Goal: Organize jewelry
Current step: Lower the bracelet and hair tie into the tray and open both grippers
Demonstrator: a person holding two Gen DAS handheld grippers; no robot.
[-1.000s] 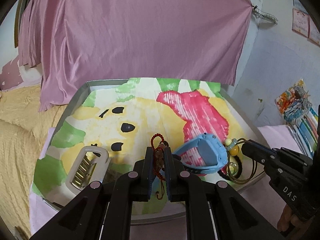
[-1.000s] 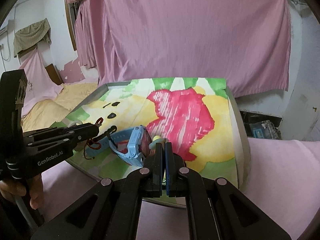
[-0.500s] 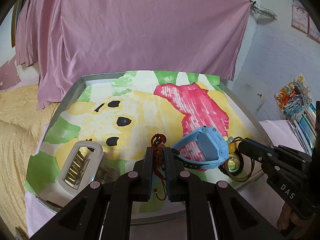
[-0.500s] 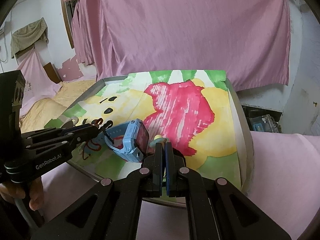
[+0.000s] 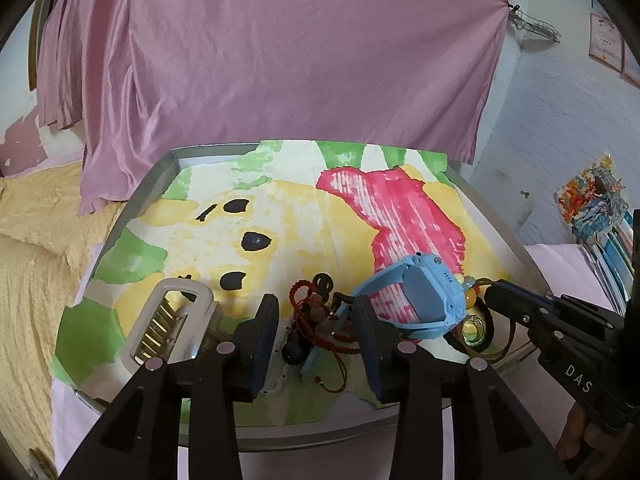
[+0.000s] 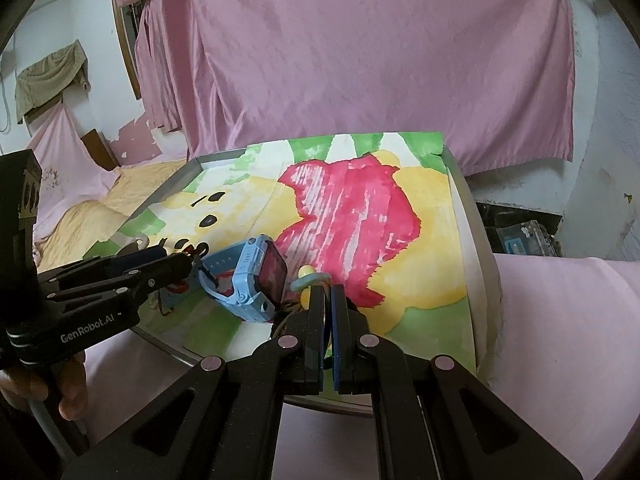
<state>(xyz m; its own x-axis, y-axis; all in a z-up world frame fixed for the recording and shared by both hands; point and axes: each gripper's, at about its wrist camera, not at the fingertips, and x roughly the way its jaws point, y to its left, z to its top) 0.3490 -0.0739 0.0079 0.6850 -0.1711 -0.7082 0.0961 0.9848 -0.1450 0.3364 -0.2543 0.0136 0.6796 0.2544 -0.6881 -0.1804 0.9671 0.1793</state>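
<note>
Lettering is recorded first: "DAS" is read on the body of the right tongs where they enter the left wrist view, and "GenRobot.AI" on the body of the left tongs where they enter the right wrist view.

Left tongs: jaws are parting at this moment and stand partly spread, with a clear gap between the blue pads. A red bead bracelet with thin red cord is seen lying in that gap on the cloth; neither pad is pressed on it.

Right tongs: jaws are drawn together with only a slit left. A thin brown cord is seen running from the tips; whether it is pinched cannot be told.

Blue watch: tipped up on its edge, strap looped, just right of the left tongs and just left of the right tongs' tips. One strap end is seen beside the bracelet.

Small pendant: a round yellow-green glassy piece in a dark ring, with yellow beads above it, lying beside the watch near the right tongs.

White comb-like clip: lying left of the left tongs, apart from them.

Cartoon-printed cloth: spread within a metal tray, under all items.
</note>
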